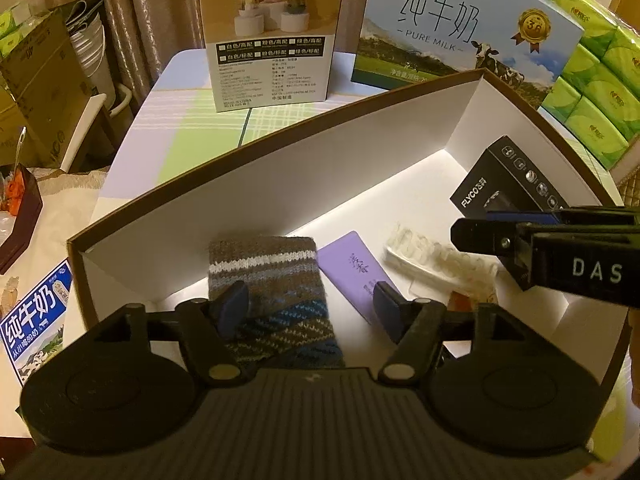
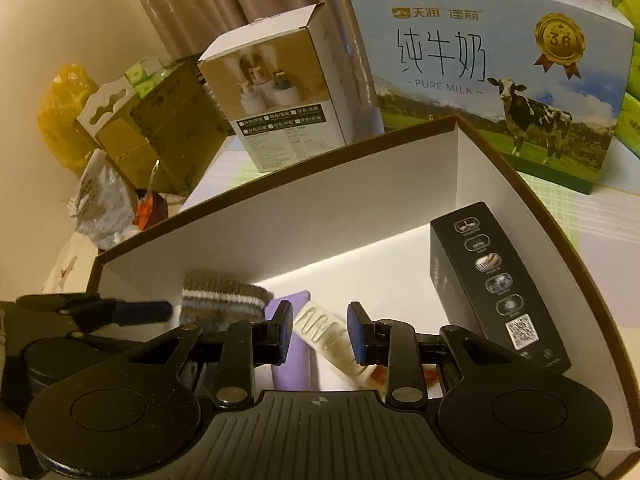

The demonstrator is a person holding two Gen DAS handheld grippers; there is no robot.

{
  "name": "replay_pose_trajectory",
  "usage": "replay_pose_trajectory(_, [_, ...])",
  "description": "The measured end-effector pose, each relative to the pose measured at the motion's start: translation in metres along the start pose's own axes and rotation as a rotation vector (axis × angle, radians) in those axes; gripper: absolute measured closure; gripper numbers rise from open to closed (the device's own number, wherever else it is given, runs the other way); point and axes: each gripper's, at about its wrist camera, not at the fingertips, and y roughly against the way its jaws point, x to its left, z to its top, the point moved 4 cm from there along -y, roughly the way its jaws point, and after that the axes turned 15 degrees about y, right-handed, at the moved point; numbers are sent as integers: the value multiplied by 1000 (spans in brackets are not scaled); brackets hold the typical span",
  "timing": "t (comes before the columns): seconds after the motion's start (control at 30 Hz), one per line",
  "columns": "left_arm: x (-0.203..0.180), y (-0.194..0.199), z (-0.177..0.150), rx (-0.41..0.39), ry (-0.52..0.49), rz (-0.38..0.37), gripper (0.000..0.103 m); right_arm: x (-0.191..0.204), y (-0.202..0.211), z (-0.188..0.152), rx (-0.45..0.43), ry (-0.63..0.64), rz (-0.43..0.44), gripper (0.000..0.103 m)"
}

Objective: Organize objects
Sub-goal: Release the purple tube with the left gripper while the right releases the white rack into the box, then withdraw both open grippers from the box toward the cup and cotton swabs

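A large white box with a brown rim point(image 1: 280, 184) point(image 2: 320, 200) lies open on the table. Inside it, a brown and blue striped knitted sock point(image 1: 276, 284) point(image 2: 224, 296) lies on the floor. My left gripper point(image 1: 311, 306) stands open over the sock; its left pad overlaps the sock and its right pad is clear of it. Beside the sock lie a purple card point(image 1: 352, 272) point(image 2: 292, 360) and a clear plastic blister pack point(image 1: 436, 258) point(image 2: 320, 332). My right gripper point(image 2: 320, 330) point(image 1: 476, 226) hovers open with the blister pack between its jaws. A black FLYCO box point(image 1: 508, 180) point(image 2: 496, 280) lies at the right.
Behind the open box stand a humidifier carton point(image 1: 272, 32) point(image 2: 280, 96) and a blue pure-milk carton point(image 1: 460, 28) point(image 2: 492, 72). Green tissue packs point(image 1: 600, 76) are stacked at the right. Cardboard boxes point(image 1: 36, 88) point(image 2: 160, 128) and clutter crowd the left.
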Motion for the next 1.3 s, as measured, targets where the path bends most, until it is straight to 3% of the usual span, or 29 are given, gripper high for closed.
replay_pose_trajectory(0.03, [1, 2, -1, -3, -1, 1, 29, 1, 2, 0, 2, 11, -1, 57])
replay_pose_trajectory(0.1, [1, 8, -1, -14, -9, 4, 26, 3, 9, -3, -3, 40, -17, 48])
replay_pose_trajectory(0.2, [2, 16, -2, -22, -15, 4, 25, 4, 17, -8, 1, 67, -18, 42])
replay_pose_trajectory(0.43, [2, 34, -10, -40, -22, 3, 17, 9, 39, -20, -24, 107, -29, 19])
replay_pose_trajectory(0.63, [2, 53, -18, -60, -16, 0, 13, 14, 59, -26, -52, 116, -46, 8])
replay_pose_trajectory(0.87, [-1, 77, -29, -88, -11, -13, 12, 20, 82, -34, -82, 102, -50, 3])
replay_pose_trajectory(1.3, [-10, 125, -64, -135, 22, -30, 11, 33, 127, -58, -131, 52, -54, 2])
